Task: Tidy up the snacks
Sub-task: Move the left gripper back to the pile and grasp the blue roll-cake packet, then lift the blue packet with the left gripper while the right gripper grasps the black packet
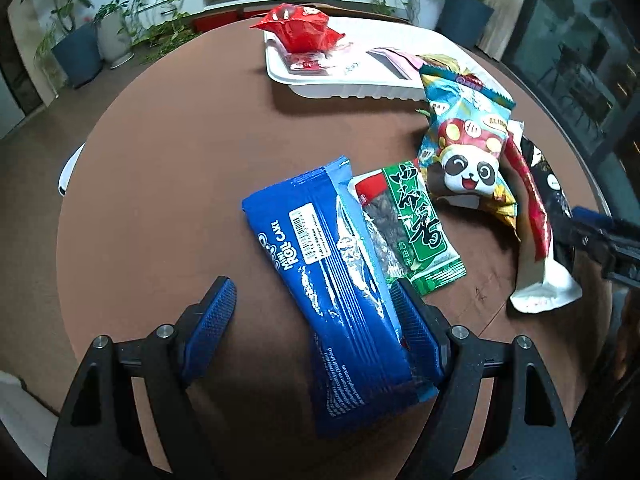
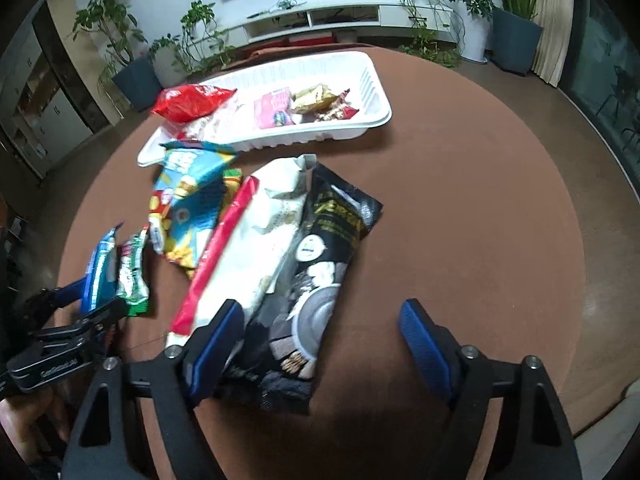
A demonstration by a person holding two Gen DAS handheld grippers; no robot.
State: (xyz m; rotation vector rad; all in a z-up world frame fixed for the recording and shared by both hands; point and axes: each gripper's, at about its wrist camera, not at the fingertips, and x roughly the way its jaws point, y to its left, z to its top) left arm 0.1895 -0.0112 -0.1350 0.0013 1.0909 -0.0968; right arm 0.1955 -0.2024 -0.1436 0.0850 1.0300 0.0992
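My left gripper is open, its jaws on either side of a blue Mini Roll Cake pack lying on the brown round table. A green seed packet lies against that pack, with a panda snack bag beyond it. My right gripper is open over a black snack bag, beside a white and red bag. A white tray at the back holds a red bag and small packets.
The tray sits at the table's far side in the left wrist view. The left gripper shows in the right wrist view at the left edge. Potted plants and a low white cabinet stand behind the table.
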